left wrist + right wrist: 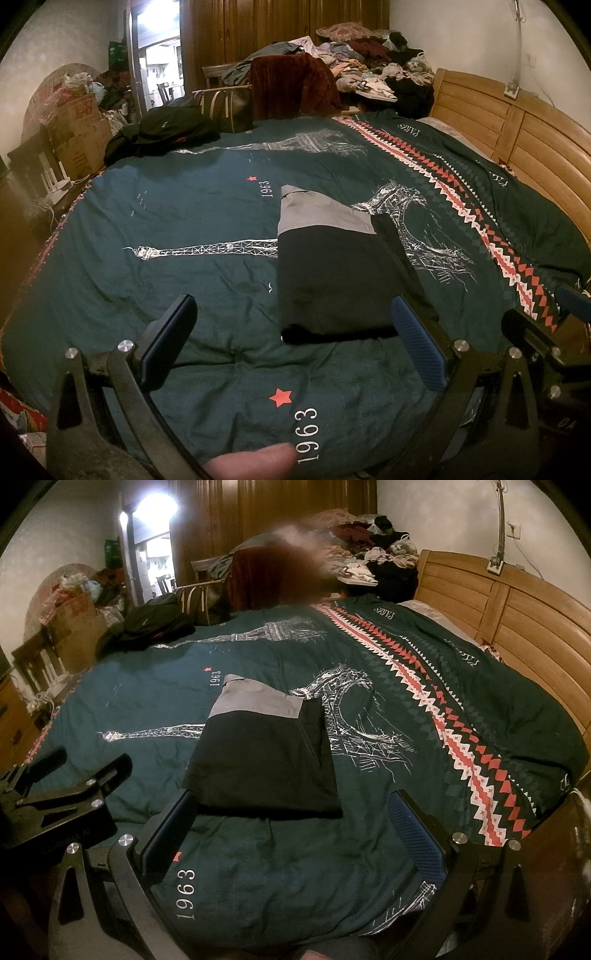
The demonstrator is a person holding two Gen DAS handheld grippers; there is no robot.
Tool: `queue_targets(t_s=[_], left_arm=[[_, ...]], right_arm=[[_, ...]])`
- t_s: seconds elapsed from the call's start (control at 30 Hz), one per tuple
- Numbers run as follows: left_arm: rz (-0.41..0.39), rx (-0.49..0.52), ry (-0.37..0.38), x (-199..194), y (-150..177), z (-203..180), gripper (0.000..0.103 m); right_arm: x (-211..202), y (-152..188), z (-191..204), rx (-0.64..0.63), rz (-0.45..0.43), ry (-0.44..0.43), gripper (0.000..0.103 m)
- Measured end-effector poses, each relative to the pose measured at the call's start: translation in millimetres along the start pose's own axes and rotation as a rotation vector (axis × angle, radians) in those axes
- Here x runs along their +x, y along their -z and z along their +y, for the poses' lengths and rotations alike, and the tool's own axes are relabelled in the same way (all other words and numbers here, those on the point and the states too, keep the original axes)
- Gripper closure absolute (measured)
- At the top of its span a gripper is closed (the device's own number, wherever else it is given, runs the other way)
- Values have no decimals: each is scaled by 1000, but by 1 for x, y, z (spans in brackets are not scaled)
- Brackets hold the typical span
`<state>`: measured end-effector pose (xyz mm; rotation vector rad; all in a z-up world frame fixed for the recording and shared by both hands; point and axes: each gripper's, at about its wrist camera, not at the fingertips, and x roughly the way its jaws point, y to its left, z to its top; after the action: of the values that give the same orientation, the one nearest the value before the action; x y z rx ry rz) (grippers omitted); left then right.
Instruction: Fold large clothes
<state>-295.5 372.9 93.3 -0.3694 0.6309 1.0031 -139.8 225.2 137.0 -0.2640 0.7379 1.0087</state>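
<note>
A folded black garment with a grey band [332,273] lies flat on the dark green bedspread [177,206]; it also shows in the right wrist view [266,753]. My left gripper [295,339] is open and empty, held just short of the garment's near folded edge, which lies between its fingers. My right gripper [291,830] is open and empty, also just short of that near edge. The right gripper [546,328] shows at the right edge of the left wrist view, and the left gripper [74,779] at the left of the right wrist view.
A black bag or jacket [162,133] lies at the far left corner of the bed. A pile of clothes [369,62] is heaped beyond the bed's far end. A wooden headboard [517,136] runs along the right. Cardboard boxes [77,136] stand at the left.
</note>
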Motion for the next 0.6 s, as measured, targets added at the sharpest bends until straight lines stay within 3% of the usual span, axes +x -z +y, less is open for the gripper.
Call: queue_targets(t_s=[0.6], left_arm=[[0,7,-2,2,3,-2,0]], right_arm=[[0,0,0,4,-3,-3,0]])
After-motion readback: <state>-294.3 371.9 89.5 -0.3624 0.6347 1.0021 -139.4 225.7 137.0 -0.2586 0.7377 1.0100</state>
